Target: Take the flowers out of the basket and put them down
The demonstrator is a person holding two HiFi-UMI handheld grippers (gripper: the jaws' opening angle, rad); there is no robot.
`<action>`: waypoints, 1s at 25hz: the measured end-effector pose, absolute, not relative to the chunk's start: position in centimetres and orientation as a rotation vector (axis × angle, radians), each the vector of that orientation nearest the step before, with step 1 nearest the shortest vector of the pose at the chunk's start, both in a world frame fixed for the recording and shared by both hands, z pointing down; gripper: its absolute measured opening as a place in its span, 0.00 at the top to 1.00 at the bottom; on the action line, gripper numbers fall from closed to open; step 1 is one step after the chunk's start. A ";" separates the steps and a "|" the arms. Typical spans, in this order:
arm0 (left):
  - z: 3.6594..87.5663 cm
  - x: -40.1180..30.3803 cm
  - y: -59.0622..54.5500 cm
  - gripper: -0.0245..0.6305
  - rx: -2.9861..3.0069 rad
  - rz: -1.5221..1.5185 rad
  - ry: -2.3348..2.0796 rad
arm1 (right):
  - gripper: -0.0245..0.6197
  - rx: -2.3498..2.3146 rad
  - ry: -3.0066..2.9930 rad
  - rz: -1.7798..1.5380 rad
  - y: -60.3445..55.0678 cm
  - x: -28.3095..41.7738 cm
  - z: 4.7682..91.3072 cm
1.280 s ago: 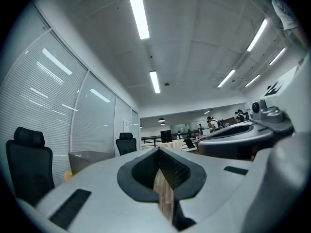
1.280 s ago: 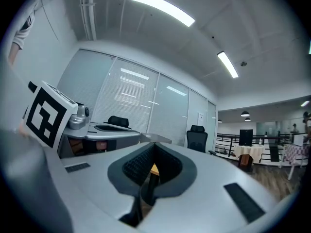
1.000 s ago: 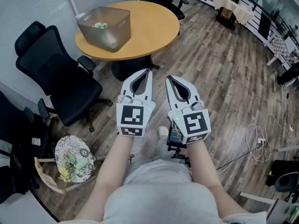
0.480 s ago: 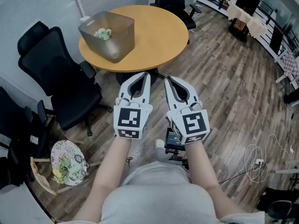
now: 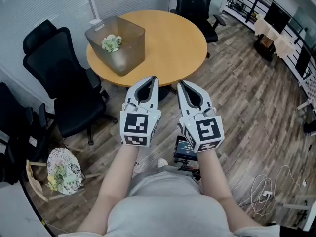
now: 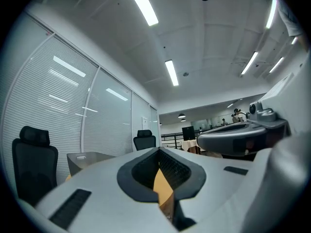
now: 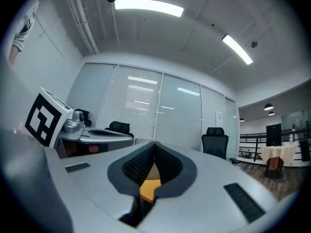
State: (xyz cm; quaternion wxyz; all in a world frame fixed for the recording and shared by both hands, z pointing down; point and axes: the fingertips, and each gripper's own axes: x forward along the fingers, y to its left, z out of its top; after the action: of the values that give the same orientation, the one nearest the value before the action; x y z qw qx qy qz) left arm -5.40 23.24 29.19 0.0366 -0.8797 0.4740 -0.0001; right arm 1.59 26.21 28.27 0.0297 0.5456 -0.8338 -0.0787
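Observation:
A translucent grey basket [image 5: 132, 51] stands on the left part of a round wooden table [image 5: 173, 38]. A small bunch of pale green and white flowers [image 5: 111, 42] lies inside it. My left gripper [image 5: 154, 78] and right gripper [image 5: 179, 83] are held side by side in front of the person's body, short of the table's near edge. Both are shut with nothing between the jaws. In the left gripper view the left gripper [image 6: 158, 150] points toward the table, with the basket [image 6: 83, 160] low at the left. The right gripper [image 7: 154, 145] shows a sliver of table [image 7: 148, 189] past its closed jaws.
Black office chairs stand left of the table [image 5: 64, 83] and behind it [image 5: 195, 1]. A wrapped bouquet [image 5: 61, 171] lies on the wooden floor at lower left. A small device [image 5: 185, 146] sits below the grippers. Cables [image 5: 266, 191] trail on the floor at right.
The view has come closer to the table, so the table and basket sit lower and further right. Both grippers stay shut, side by side.

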 end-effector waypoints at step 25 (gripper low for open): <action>28.9 -6.8 12.5 0.96 -2.549 -0.035 1.684 | 0.92 1.420 -2.717 -0.284 13.5 1.6 28.5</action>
State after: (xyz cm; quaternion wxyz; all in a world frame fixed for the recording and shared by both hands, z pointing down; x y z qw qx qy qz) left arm -6.77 12.47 28.93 0.0432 -0.8335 0.5507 -0.0114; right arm 1.56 13.48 28.51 0.0314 0.4611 -0.8820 -0.0921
